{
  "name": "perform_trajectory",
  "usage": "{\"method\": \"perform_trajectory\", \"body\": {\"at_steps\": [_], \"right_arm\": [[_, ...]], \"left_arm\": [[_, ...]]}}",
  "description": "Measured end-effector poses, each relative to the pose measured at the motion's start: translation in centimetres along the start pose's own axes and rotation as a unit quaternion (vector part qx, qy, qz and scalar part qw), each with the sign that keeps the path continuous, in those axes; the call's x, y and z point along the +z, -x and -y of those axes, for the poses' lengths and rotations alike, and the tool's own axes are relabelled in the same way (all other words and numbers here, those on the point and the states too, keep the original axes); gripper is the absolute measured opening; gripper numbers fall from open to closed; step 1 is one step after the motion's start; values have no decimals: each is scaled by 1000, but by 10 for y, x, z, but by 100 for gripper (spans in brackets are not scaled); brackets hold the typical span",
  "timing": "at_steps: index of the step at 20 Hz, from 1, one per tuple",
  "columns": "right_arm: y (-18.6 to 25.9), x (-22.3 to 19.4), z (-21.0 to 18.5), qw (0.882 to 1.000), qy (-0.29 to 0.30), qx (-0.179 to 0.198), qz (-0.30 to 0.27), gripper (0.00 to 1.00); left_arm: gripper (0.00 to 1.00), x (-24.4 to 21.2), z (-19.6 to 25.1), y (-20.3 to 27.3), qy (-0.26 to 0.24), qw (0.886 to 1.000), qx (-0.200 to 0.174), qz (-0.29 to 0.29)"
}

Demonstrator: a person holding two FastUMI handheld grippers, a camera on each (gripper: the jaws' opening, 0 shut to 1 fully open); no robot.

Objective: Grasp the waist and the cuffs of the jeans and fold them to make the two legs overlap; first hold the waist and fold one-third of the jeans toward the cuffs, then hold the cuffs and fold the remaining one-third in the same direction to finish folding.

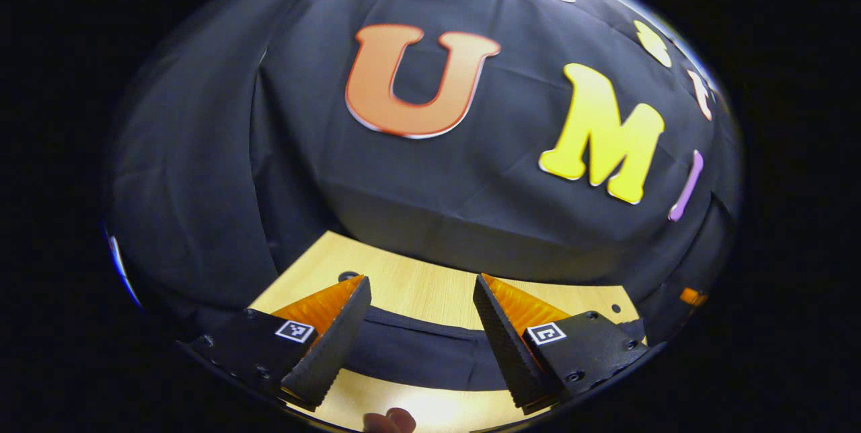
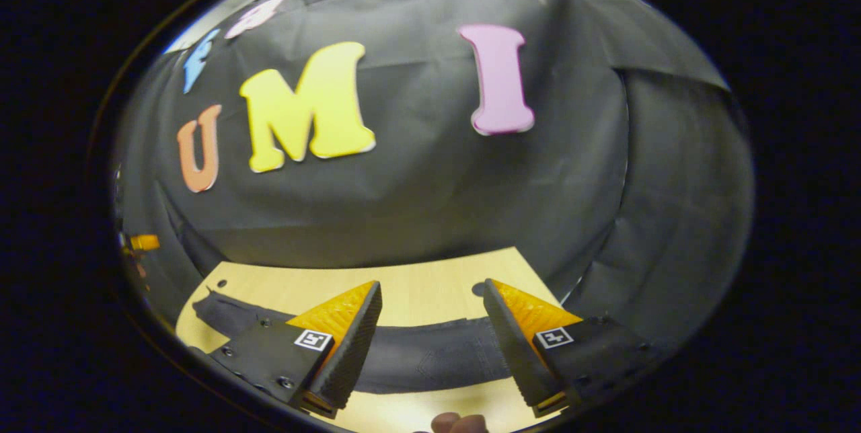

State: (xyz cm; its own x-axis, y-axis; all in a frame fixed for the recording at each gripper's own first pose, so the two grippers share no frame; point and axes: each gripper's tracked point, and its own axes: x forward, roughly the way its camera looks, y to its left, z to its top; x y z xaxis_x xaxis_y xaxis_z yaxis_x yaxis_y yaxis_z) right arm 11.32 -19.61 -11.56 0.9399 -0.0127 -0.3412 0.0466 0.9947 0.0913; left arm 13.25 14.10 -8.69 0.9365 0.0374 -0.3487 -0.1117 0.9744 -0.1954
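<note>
One pair of dark jeans [image 1: 417, 352] [image 2: 430, 356] lies flat as a long band across the wooden table [image 1: 417, 285] [image 2: 417, 288]. Both the left gripper [image 1: 422, 282] and the right gripper [image 2: 432, 286] hover above the band with fingers spread wide apart, grasping nothing. Fingertips [image 1: 391, 421] [image 2: 459, 423] of the holding hands peek in at the bottom edge of each view.

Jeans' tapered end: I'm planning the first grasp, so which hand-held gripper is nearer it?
Left, probably. The left hand-held gripper hangs open over the jeans near that end; from the right hand-held gripper, the tapered end lies far to its left.
</note>
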Motion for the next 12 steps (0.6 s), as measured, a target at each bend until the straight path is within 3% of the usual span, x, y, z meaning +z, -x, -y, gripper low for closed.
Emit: {"method": "perform_trajectory", "body": {"at_steps": [4,5,7,12], "right_arm": [[88,22,-22,998,31,11,52,92],[108,23,-24,998,29,10,61,97],[130,20,-20,997,17,7,71,94],[156,-20,-6,999,15,-11,45,93]], "left_arm": [[98,5,47,61,-30,998,-14,59],[98,2,56,71,-45,997,-14,69],[99,-9,68,90,-59,996,3,74],[98,-29,107,115,-67,993,-20,91]]}}
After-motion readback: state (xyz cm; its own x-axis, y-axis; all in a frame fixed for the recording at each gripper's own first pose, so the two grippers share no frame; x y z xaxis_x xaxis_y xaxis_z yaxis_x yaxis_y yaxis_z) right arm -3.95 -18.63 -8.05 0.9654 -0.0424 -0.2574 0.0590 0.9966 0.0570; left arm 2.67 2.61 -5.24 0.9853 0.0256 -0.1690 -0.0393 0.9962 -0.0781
